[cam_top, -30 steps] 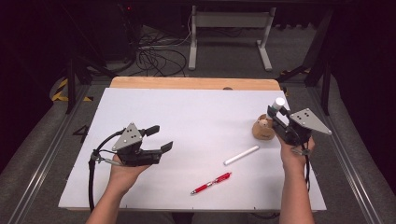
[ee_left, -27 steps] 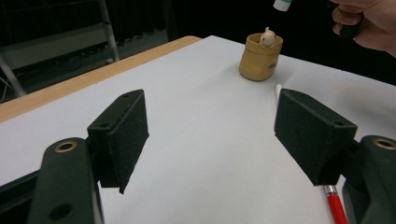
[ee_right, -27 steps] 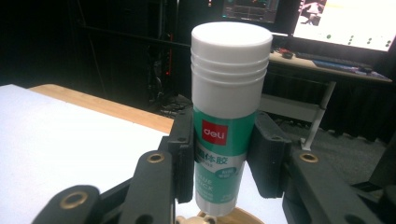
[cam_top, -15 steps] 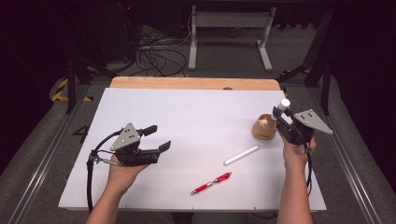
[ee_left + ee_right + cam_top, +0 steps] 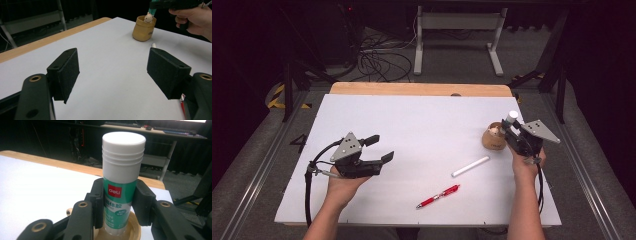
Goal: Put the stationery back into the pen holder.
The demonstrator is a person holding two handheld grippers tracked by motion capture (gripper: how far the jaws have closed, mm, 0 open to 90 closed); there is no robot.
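My right gripper is shut on a green glue stick with a white cap, held upright. The stick's lower end stands in the mouth of a small wooden cup at the table's right side; the cup's rim shows just under the jaws. In the left gripper view the cup sits far off with the glue stick above it. My left gripper rests at the left of the table, open, with nothing between its pads.
A white stick lies on the white table sheet left of my right hand. A red pen lies nearer the front edge. A wooden strip runs along the table's far edge, with cables and a desk frame beyond.
My right gripper has come down with the glue stick, bringing its lower end into the wooden cup. The left gripper has stayed where it was.
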